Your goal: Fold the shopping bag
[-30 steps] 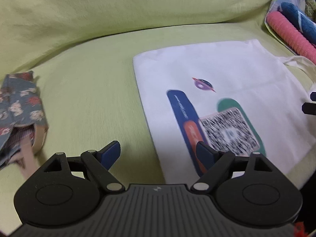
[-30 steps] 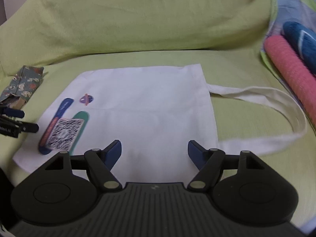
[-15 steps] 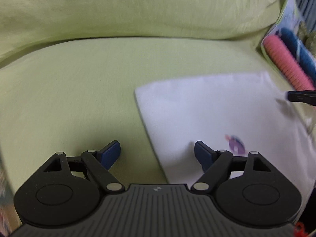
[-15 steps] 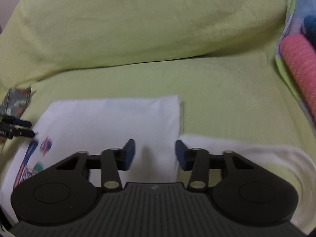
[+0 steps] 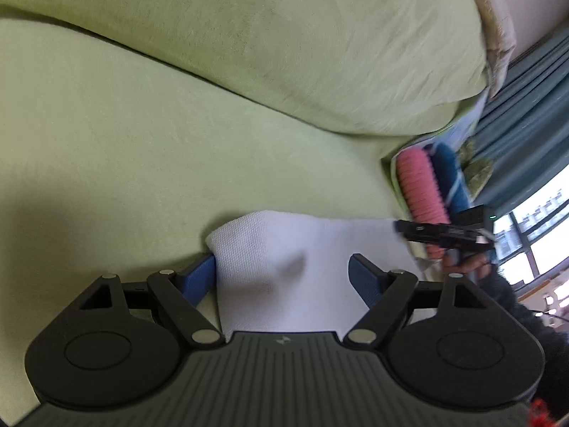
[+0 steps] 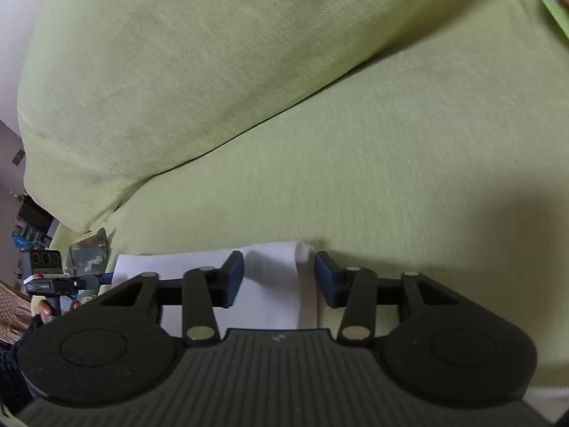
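Both claws straddle far corners of the white shopping bag (image 5: pixel 284 249) on the green sofa (image 5: pixel 142 142). Left gripper (image 5: pixel 282 275) gapes wide; right gripper (image 6: pixel 279 272) half-closed, apparently not yet pinching — next, close on cloth.

Seat cushion (image 5: pixel 149 163) bare from 9 to 12 o'clock of left gripper (image 5: pixel 282 277); passage free. Back cushion (image 5: pixel 320 46) blocks 12 o'clock. Pink roll (image 5: pixel 421 186), blue roll (image 5: pixel 450 174) obstruct 2 o'clock. Right gripper (image 6: pixel 279 277): seat bare at 1–3 o'clock; patterned cloth (image 6: pixel 89 252) at 9 o'clock.
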{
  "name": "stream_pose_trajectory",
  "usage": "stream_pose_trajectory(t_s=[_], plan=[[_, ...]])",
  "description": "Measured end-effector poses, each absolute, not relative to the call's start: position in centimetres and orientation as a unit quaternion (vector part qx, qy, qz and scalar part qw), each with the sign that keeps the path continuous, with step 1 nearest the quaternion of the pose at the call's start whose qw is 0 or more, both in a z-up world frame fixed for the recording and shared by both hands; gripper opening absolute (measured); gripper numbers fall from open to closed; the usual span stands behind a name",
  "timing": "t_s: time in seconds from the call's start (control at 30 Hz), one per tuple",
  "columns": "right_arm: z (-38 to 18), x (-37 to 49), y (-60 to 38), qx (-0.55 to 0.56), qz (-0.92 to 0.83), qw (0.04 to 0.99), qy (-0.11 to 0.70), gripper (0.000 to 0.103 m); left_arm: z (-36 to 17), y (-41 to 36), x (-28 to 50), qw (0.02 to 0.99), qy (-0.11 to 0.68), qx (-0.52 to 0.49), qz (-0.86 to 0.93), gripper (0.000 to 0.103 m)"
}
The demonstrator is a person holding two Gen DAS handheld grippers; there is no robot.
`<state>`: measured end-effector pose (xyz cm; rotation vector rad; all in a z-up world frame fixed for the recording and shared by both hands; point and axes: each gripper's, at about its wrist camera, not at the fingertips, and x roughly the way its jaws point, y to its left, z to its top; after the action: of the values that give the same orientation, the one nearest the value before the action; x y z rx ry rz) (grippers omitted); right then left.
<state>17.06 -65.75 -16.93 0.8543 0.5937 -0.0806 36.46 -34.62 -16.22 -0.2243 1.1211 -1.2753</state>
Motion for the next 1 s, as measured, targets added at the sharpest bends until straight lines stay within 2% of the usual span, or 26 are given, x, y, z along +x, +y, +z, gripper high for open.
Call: stream_pose_trajectory(t_s=[0.07, 0.1, 0.33, 0.37, 0.67, 0.73, 0.77, 0.93, 1.0], plan=[[-16.8, 17.0, -65.6, 0.393, -0.038, 0.875, 0.281, 0.025, -16.3, -34.6, 36.5, 0.655, 0.488, -0.097, -0.569, 0.05], [-16.5, 16.9, -65.5, 0.382, -0.04, 0.881, 0.277, 0.024, -16.3, -34.5, 36.4, 0.655, 0.486, -0.091, -0.571, 0.022], [-10.8, 13.6, -61.0, 0.261, -0.05, 0.939, 0.217, 0.02, -11.9, -33.1, 30.1, 0.69, 0.363, 0.032, -0.625, 0.019], [-9.9, 12.8, -60.1, 0.242, -0.053, 0.946, 0.209, 0.011, -11.2, -32.8, 28.8, 0.693, 0.343, 0.055, -0.631, 0.019], [-8.2, 5.5, -52.0, 0.163, -0.051, 0.953, 0.249, 0.008, -4.9, -30.0, 16.9, 0.69, 0.15, 0.254, -0.661, 0.018], [-7.9, 3.9, -50.2, 0.147, -0.051, 0.953, 0.259, 0.008, -5.4, -29.3, 14.5, 0.675, 0.132, 0.294, -0.664, 0.018], [-7.8, 3.0, -49.3, 0.138, -0.05, 0.953, 0.264, 0.004, -5.9, -28.9, 13.3, 0.665, 0.127, 0.314, -0.665, 0.018], [-9.1, 0.5, -45.0, 0.07, -0.079, 0.938, 0.331, 0.003, -8.7, -27.1, 7.7, 0.616, 0.107, 0.407, -0.666, 0.019], [-9.1, -0.1, -43.9, 0.034, -0.119, 0.937, 0.326, 0.005, -9.8, -26.8, 6.9, 0.609, 0.109, 0.428, -0.659, 0.02]])
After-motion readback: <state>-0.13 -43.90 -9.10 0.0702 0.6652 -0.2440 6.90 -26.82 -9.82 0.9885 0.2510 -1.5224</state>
